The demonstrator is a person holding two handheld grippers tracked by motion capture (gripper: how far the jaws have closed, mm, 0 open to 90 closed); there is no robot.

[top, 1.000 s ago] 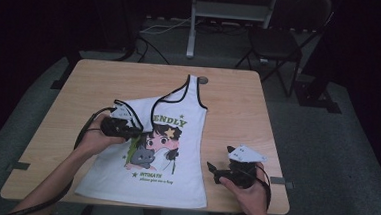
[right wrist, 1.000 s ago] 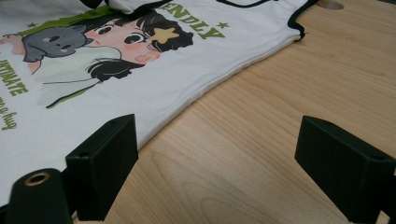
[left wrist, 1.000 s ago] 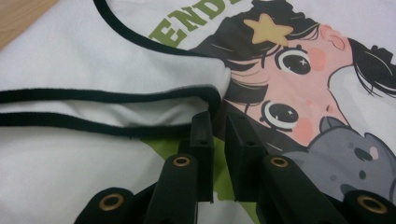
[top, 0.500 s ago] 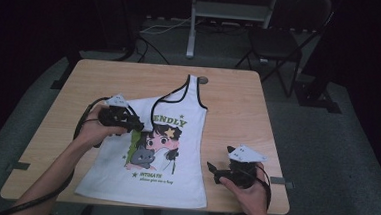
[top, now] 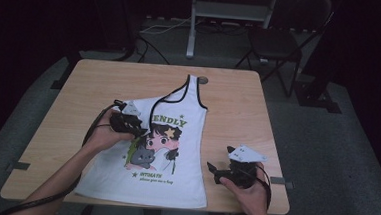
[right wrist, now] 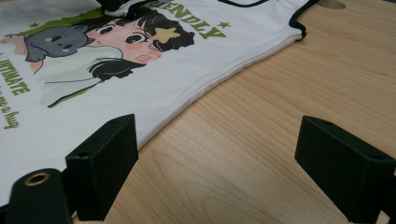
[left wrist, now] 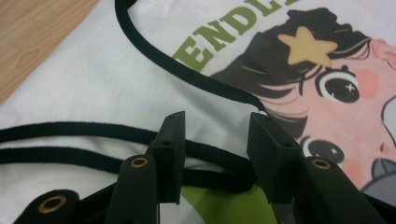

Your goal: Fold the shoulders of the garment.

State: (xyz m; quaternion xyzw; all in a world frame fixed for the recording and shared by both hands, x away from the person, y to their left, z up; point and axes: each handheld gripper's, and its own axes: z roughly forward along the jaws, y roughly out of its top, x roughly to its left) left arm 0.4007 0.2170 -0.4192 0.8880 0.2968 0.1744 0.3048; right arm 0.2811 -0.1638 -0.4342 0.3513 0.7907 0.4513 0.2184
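- Since the earlier frames, my left gripper (top: 138, 128) has shifted right from the bare wood at the shirt's left edge onto the white tank top (top: 176, 151); my right gripper (top: 213, 170) has stayed where it was, at the near right of the desk (top: 239, 100).
- Left gripper, left gripper view (left wrist: 215, 140): jaws stand apart, straddling a fold of the black trim (left wrist: 205, 161) where the left strap lies doubled over the chest; whether the pads touch the trim I cannot tell.
- Right gripper, right gripper view (right wrist: 215, 154): jaws spread wide, with bare wood between them, just beside the shirt's right side seam and holding nothing.
- White tank top: lies flat at the middle of the desk, hem toward the near edge, one strap (top: 192, 85) reaching toward the far edge near a round hole (top: 202, 80) in the desktop.
- Cartoon print (top: 158, 143): a girl's face with a yellow star (left wrist: 306, 44), a grey cat (right wrist: 56, 39) and green lettering, just right of my left gripper.
- Left hand (top: 101, 134) rests on the shirt's left part; right hand (top: 248, 188) sits at the near desk edge.
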